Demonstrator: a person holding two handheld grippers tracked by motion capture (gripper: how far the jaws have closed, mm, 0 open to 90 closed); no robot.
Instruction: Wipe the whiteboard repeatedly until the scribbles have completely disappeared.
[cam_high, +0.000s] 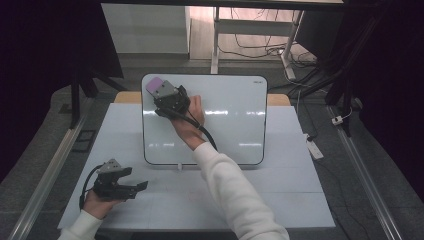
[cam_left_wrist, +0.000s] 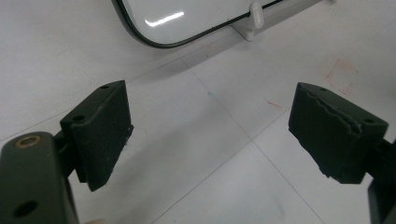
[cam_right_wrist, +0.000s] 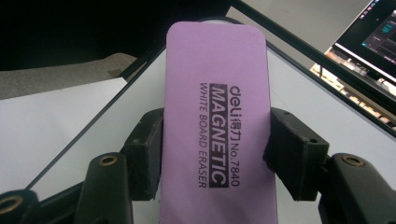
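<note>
A purple magnetic whiteboard eraser (cam_right_wrist: 217, 116) sits lengthwise between the jaws of my right gripper (cam_right_wrist: 217, 154), whose pads press on its two long sides. From above, that gripper (cam_high: 159, 91) holds the eraser (cam_high: 155, 85) against the top left corner of a white board (cam_high: 225, 125) that leans on the table. My left gripper (cam_high: 137, 189) rests low at the table's front left, pointing right. Its jaws (cam_left_wrist: 210, 135) stand wide apart with nothing between them, above the bare white table (cam_left_wrist: 196, 163).
The board's lower corner and a small white foot (cam_left_wrist: 256, 16) show ahead of the left gripper. Table legs and loose cables (cam_high: 260, 47) lie on the floor behind. A metal rail (cam_high: 50, 170) runs along each side of the table.
</note>
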